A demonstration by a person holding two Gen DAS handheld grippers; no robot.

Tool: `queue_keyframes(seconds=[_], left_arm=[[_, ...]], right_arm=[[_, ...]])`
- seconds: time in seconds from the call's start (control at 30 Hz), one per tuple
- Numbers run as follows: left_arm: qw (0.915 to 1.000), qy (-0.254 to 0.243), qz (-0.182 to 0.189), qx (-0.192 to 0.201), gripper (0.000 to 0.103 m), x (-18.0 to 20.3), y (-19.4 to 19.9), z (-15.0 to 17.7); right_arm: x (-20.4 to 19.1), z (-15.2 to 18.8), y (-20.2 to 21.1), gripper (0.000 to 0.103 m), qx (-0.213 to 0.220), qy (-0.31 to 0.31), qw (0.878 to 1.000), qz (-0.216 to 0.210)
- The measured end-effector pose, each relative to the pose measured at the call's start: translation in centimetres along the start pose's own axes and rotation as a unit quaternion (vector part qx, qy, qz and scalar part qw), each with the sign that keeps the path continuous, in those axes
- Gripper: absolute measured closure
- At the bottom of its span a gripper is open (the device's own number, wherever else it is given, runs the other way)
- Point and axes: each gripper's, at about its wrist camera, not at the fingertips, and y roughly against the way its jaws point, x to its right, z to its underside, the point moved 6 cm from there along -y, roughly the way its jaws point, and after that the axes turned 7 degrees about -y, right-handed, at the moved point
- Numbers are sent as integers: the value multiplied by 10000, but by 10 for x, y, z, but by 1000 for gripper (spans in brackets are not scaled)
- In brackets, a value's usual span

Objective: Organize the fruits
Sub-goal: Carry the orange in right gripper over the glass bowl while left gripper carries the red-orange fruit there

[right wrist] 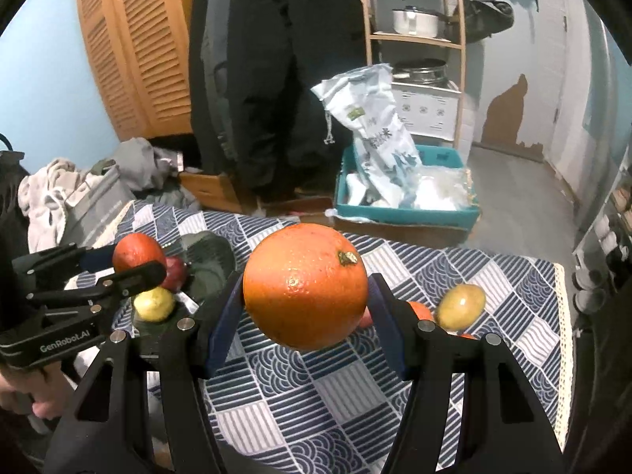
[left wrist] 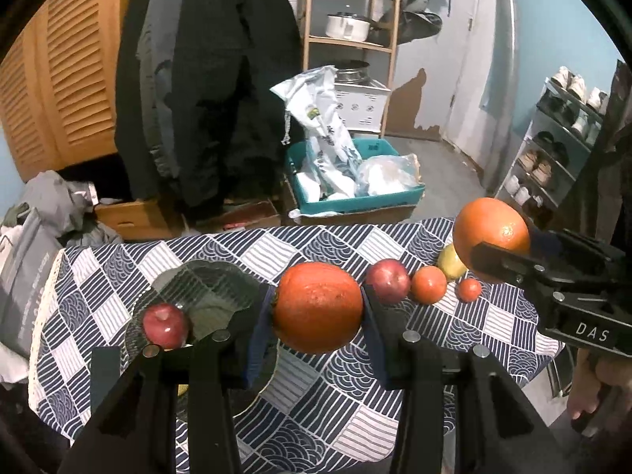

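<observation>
Holding an orange [left wrist: 318,307] clamped in my left tongs [left wrist: 316,312] and another orange [right wrist: 305,286] in my right tongs [right wrist: 306,308] above the tabletop [left wrist: 316,395], I count an apple [left wrist: 165,324] and lemon [right wrist: 154,303] in the bowl [left wrist: 213,280], several fruits left.

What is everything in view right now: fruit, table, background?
tablecloth: one, blue-white patterned, over the table
bowl: one, dark glass, on the cloth
dark orange: one, deep orange, in the left tongs
large orange: one, orange, in the right tongs
red apples: two, red, one in the bowl, one on the cloth
yellow fruits: two, yellow, one in the bowl, one on the cloth
small orange fruits: two, orange, beside the cloth apple
teal crate: one, teal, floor behind, holding bags
tongs: two, black, each shut on its orange
</observation>
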Motion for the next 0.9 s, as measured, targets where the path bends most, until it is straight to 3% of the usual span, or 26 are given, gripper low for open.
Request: queue_keyframes(seconds=[0.9], left_arm=[[9941,793,-553,-502,59,-97,-31,46]], right_arm=[[-88,-4,-95,40,-645,356,9958,-540]])
